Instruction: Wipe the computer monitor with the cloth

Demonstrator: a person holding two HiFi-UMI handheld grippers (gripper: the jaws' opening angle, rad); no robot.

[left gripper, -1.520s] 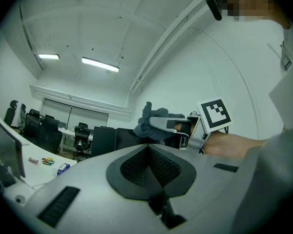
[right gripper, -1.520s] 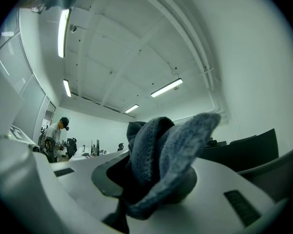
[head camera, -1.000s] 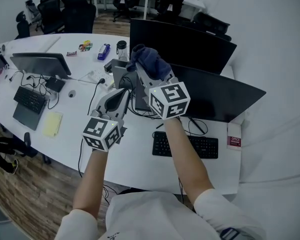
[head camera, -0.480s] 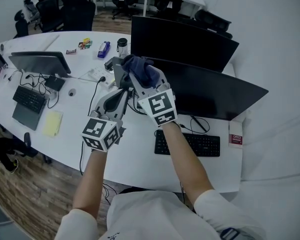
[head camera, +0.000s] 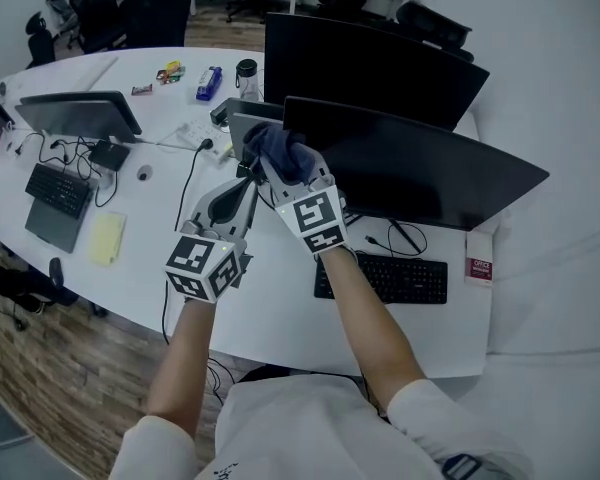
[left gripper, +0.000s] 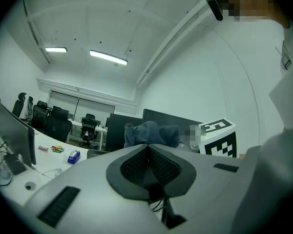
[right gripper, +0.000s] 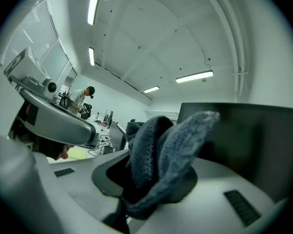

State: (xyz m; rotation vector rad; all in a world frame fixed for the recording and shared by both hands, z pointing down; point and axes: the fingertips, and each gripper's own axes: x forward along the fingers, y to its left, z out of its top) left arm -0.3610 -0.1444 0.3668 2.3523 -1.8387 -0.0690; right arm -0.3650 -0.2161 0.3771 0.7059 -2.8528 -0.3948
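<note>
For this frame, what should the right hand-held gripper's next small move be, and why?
Probably press the cloth to the monitor and sweep it rightward. The right hand-held gripper is shut on the bunched cloth at the screen's left edge, and nearly all of the dark panel extends to its right. The left hand-held gripper sits lower, shut and empty, clear of that path.

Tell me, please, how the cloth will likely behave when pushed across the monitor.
Probably floppy: the cloth bunches in soft folds above the jaws. Its fuzzy pile likely drags rather than slips on the monitor.
</note>
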